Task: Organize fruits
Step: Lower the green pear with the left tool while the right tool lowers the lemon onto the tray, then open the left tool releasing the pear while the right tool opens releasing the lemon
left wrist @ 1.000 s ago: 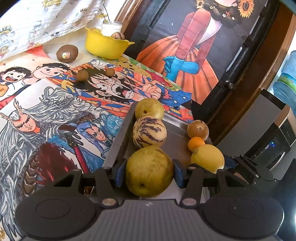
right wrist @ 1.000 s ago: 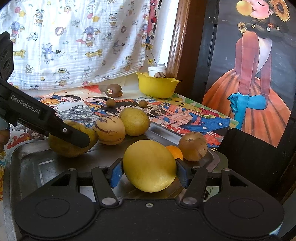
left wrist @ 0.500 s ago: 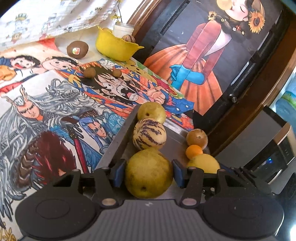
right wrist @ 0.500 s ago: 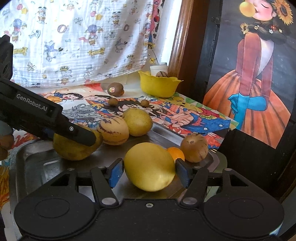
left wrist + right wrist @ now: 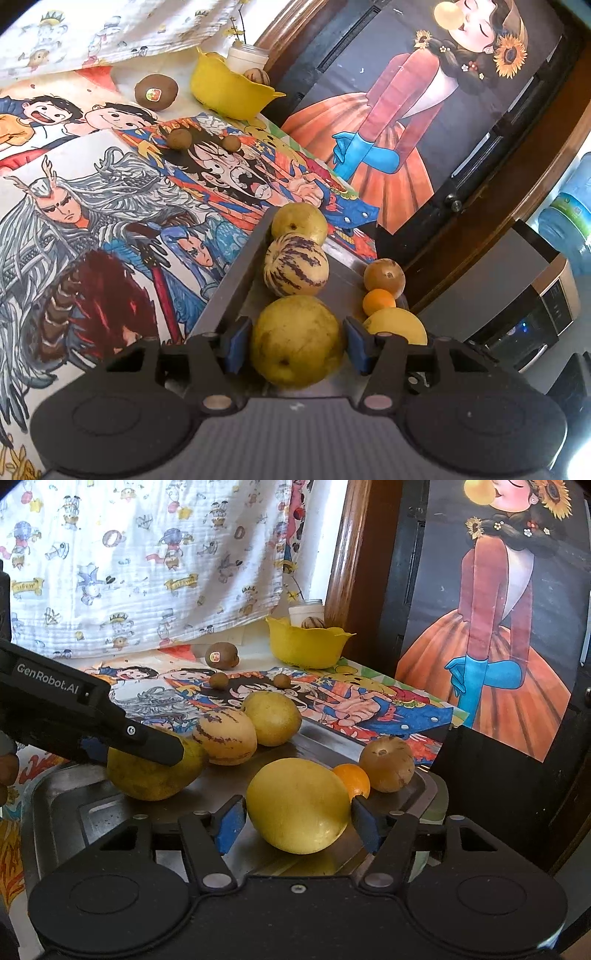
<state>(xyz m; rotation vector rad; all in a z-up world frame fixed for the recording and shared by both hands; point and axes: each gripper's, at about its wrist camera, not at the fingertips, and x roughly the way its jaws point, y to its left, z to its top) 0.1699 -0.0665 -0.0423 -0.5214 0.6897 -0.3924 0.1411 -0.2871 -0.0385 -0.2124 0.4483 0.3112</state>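
A metal tray (image 5: 55, 805) holds several fruits. My left gripper (image 5: 295, 343) is shut on a big yellow-green pear (image 5: 297, 341) that rests on the tray, both blue pads against its sides. In the right wrist view one of its black fingers (image 5: 147, 738) lies across that pear (image 5: 155, 779). My right gripper (image 5: 298, 819) straddles a smooth yellow lemon (image 5: 297, 805) lying on the tray. Its jaws are opening and the pads stand just off the peel. Beyond sit a striped melon (image 5: 225, 736), another pear (image 5: 271, 718), a small orange (image 5: 352, 779) and a brown fruit (image 5: 386, 764).
On the cartoon-print table cover behind the tray lie a kiwi (image 5: 221, 655) and two small brown fruits (image 5: 218, 680). A yellow bowl (image 5: 306, 646) with a nut-like fruit stands by the wooden frame, a white jar behind it. A dark panel with a painted figure rises on the right.
The right gripper's pads have drawn slightly apart from the lemon. The left wrist view has rolled a little, with the pear still between its pads. The fruits have stayed put.
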